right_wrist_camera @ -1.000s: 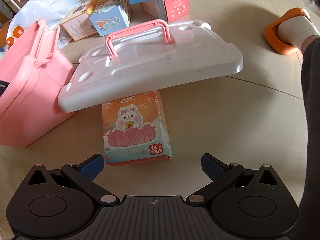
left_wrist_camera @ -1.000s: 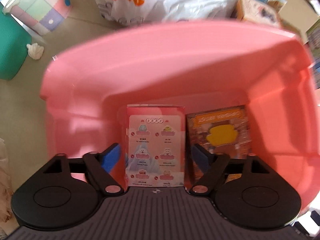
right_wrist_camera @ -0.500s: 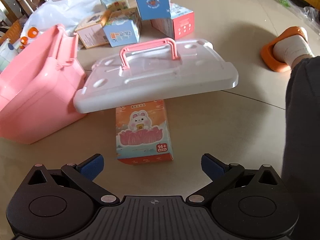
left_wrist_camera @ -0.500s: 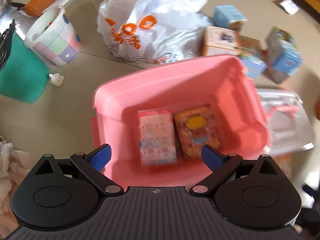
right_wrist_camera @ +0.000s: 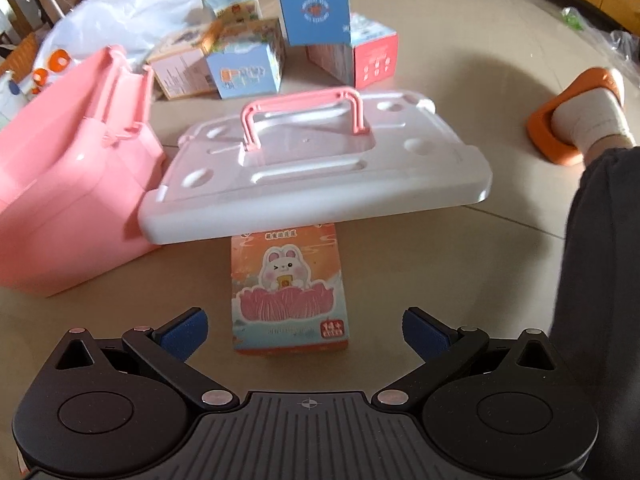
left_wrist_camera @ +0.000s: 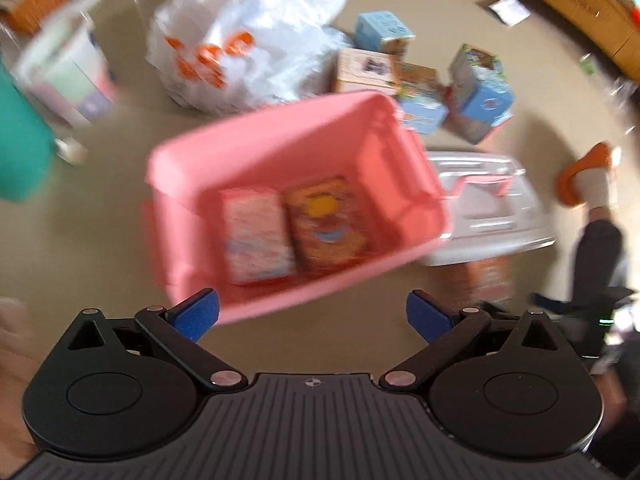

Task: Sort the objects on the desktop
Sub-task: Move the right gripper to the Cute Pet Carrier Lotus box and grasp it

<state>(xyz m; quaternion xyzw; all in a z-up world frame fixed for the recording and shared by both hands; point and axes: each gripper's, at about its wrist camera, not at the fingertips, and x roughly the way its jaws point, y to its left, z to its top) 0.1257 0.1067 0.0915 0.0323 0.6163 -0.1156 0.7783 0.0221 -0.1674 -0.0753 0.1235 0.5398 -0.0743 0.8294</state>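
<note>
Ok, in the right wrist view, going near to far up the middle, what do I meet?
Right gripper, open and empty → rabbit box lying on the floor → white lid with its pink handle → blue box.

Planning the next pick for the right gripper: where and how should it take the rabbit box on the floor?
Grip the rabbit box across its two long side faces, coming down from above. It lies flat, face up, long axis in line with the right gripper, whose open jaws already straddle its width. Take the near half: the far end sits under the white lid, which seems to rest on it, so pull back toward the camera before lifting.
</note>
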